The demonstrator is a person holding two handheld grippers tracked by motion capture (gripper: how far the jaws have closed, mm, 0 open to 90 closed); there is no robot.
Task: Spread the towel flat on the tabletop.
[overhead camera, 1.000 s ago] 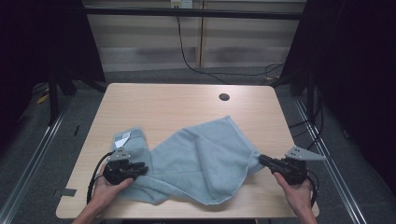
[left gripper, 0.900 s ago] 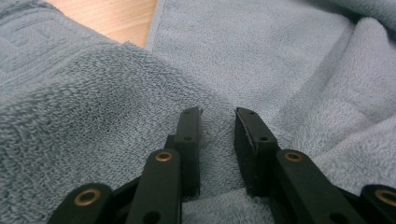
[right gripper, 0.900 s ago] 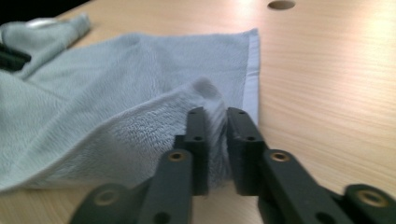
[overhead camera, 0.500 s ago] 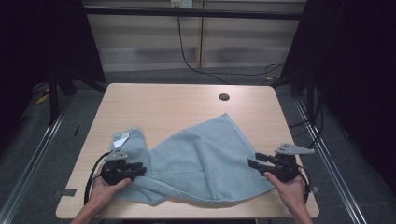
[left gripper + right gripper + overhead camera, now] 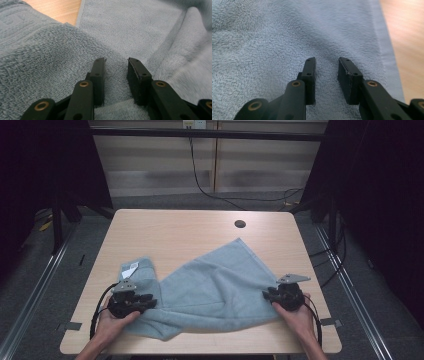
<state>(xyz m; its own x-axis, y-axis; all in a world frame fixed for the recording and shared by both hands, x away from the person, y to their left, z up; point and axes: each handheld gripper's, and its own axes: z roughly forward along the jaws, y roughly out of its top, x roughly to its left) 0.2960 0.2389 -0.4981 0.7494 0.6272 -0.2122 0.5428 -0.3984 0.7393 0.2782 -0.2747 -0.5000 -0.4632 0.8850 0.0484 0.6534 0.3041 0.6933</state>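
A grey-blue towel (image 5: 210, 280) lies rumpled across the near half of the wooden table (image 5: 175, 230), with a white label (image 5: 130, 268) at its left end. My left gripper (image 5: 147, 301) rests on the towel's left fold. Its jaws (image 5: 116, 66) have just been opening, and a ridge of towel (image 5: 50, 62) rises between them at the base without being pinched. My right gripper (image 5: 266, 295) lies on the towel's right edge. Its jaws (image 5: 327, 65) have just been closing but stand apart over flat cloth (image 5: 274, 37).
A small round hole (image 5: 240, 224) sits near the table's far right. Bare wood shows past the towel's hem in both gripper views (image 5: 57, 10) (image 5: 407, 37). Dark floor with rails flanks the table, and cables run behind it.
The right gripper has moved left and down onto the towel's right edge, and that corner now lies flatter. The left gripper has stayed in place on the left fold.
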